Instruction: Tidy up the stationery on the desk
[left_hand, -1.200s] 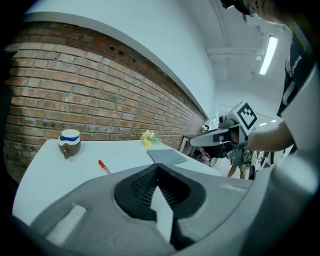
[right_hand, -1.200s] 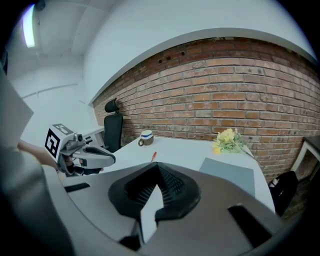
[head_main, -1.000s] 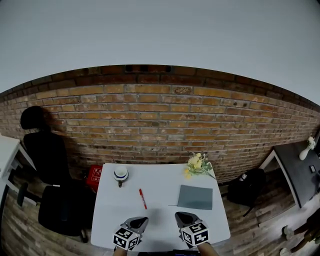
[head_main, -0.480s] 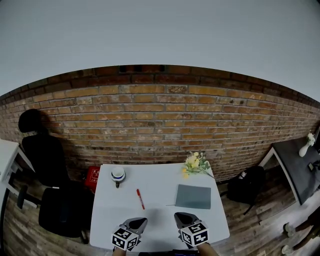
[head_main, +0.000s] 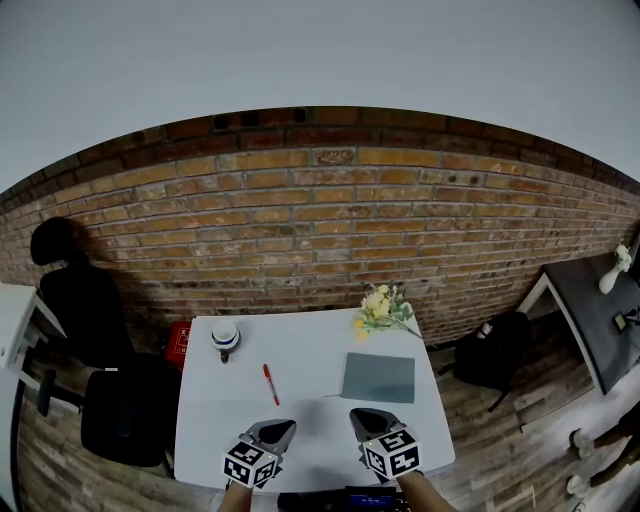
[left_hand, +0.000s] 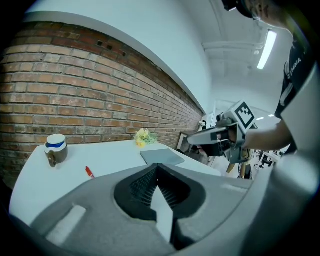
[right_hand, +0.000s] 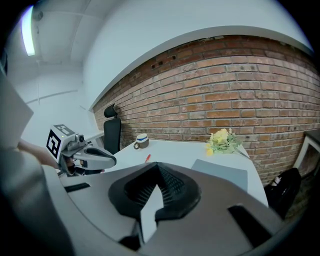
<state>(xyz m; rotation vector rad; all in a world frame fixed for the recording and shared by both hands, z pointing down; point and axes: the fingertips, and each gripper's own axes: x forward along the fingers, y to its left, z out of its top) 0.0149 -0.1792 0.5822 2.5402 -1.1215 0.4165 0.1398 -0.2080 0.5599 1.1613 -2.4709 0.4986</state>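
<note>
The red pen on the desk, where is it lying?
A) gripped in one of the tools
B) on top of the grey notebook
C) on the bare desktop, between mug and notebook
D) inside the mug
C: the red pen lies flat on the white desk, apart from the mug and the grey notebook.

Grey left tool (head_main: 272, 431) and right tool (head_main: 368, 420), black ribbed pads (left_hand: 142, 185), each with a black-and-white marker cube (head_main: 250, 465).

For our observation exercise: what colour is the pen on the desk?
The pen is red; head view.
</note>
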